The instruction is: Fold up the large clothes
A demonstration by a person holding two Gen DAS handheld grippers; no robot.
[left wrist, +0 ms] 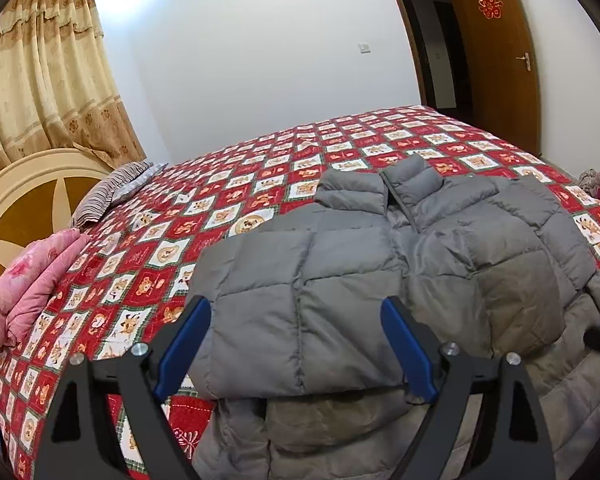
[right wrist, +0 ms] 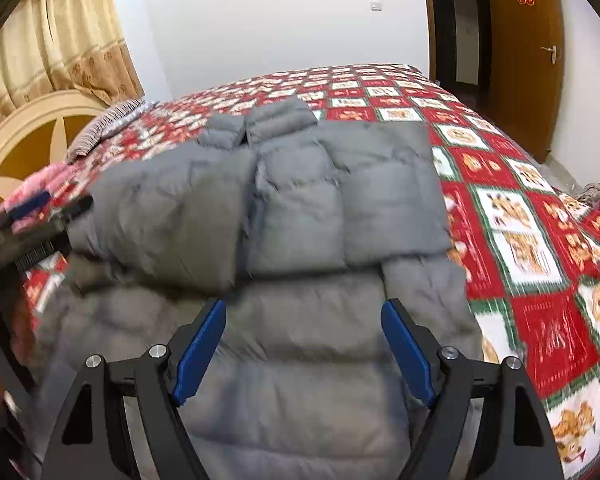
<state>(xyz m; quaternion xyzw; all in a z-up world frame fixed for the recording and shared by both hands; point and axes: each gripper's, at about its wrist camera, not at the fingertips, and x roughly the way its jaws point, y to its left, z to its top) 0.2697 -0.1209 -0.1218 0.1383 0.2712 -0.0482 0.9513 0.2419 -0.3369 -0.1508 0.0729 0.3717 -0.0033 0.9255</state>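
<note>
Handling: jacket (left wrist: 340, 280) is puffy, light, slippery — you pinch deep.
Hold: hem at 6 o'clock.
Grippers: left (left wrist: 296, 344), right (right wrist: 303, 344) — both spread, empty.

A home bedroom: quilted bed (left wrist: 260, 168), curtains (left wrist: 40, 80), wooden door (left wrist: 496, 60).

Black-framed left claw (left wrist: 296, 312) and right claw (right wrist: 304, 314), blue finger pads, silver screws.

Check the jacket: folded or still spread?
Partly folded: both sleeves of the jacket lie across its chest, but the body remains full length on the bed.
</note>
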